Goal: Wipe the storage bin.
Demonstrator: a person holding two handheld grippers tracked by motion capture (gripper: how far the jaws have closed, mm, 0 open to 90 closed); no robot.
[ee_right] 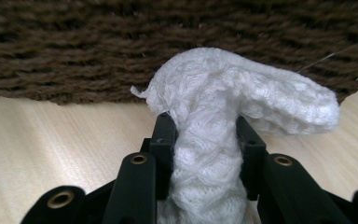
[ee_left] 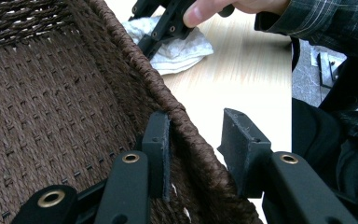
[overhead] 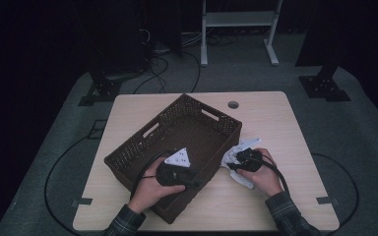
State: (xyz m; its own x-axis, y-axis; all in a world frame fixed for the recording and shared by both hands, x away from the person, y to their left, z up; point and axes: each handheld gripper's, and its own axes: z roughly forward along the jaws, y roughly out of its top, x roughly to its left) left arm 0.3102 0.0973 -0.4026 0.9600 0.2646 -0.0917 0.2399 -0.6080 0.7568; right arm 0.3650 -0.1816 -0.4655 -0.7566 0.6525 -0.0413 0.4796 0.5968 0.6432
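Note:
A dark brown woven basket (overhead: 128,153) lies at an angle on the light wooden table (overhead: 270,113). My left gripper (overhead: 196,179) reaches over its near right wall. In the left gripper view the jaws (ee_left: 193,135) straddle that wall (ee_left: 186,121), with the inner pad flat against the weave and the outer pad meeting it lower down. A white knitted cloth (overhead: 244,181) sits on the table just outside the basket's right side. My right gripper (ee_right: 205,130) is shut on a bunched fold of the cloth (ee_right: 242,88), right in front of the basket's outer wall (ee_right: 121,46).
The basket's inside (ee_left: 51,102) holds nothing. A round cable hole (overhead: 233,104) sits near the table's far edge. Bare tabletop (overhead: 275,137) stretches to the right of the basket. The person's plaid sleeves (overhead: 288,214) come in from the bottom.

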